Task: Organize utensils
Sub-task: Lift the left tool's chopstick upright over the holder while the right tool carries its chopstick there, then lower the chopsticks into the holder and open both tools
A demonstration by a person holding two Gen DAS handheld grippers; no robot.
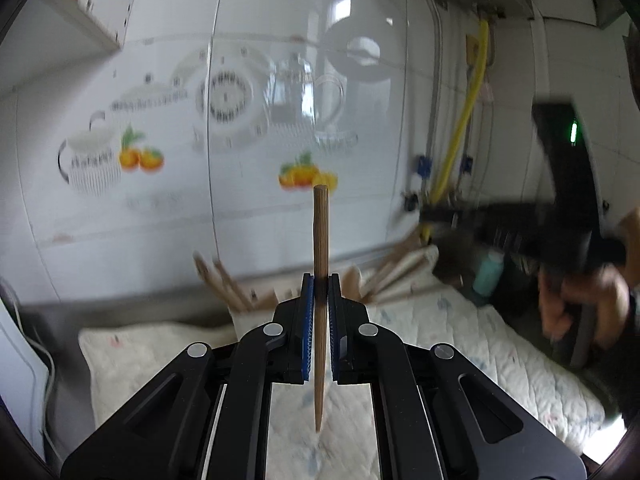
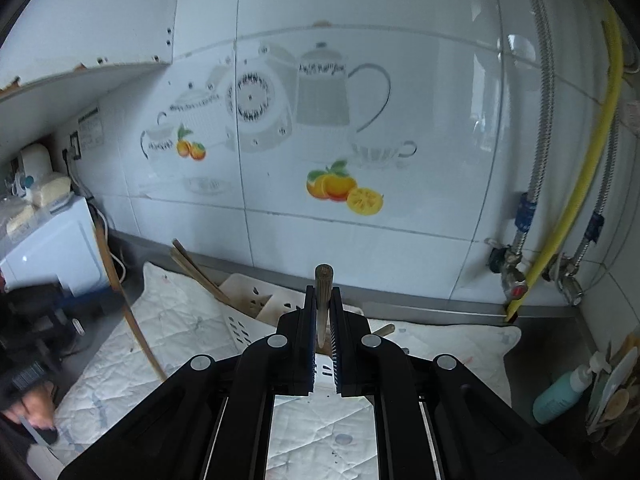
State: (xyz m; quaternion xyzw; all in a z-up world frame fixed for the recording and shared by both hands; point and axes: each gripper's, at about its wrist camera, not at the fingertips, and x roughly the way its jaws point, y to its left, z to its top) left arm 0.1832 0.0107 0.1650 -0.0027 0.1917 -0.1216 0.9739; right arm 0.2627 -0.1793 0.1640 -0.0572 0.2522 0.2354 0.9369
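Left wrist view: left gripper [image 1: 320, 280] fingers pinch a brown chopstick [image 1: 321, 240] upright, above the quilted cloth [image 1: 460, 328].

Right wrist view: right gripper [image 2: 322, 292] fingers pinch another chopstick [image 2: 323, 280], above the white utensil basket [image 2: 244, 300].

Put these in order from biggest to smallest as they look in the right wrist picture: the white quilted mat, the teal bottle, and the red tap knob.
1. White quilted mat, clearly the largest.
2. Teal bottle, at the picture's curved edge, so its size is a bit unsure.
3. Red tap knob, the smallest by far.
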